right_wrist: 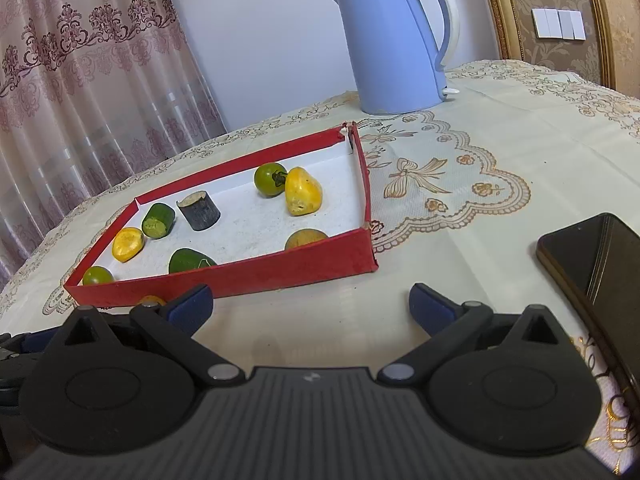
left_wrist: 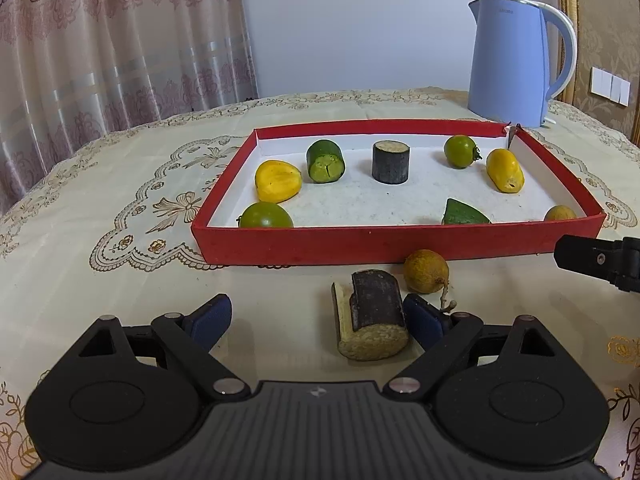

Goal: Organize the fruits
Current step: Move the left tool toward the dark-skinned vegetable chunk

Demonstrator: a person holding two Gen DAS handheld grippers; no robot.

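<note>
Gaping left gripper [left_wrist: 318, 316] straddles sugarcane chunk [left_wrist: 372, 316]; only right view shows phone [right_wrist: 592, 264]

Black ribbed claw [left_wrist: 316, 322] with blue pads [left_wrist: 210, 320], silver rivets.

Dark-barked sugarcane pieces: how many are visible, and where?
2. One dark-barked sugarcane piece stands upright mid-back in the red cardboard tray; the other lies on the tablecloth before it, between the left gripper's fingers.

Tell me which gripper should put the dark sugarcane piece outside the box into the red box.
Left. The left gripper is open with the sugarcane piece lying between its fingers, in front of the red box. The right gripper is open over bare tablecloth.
</note>
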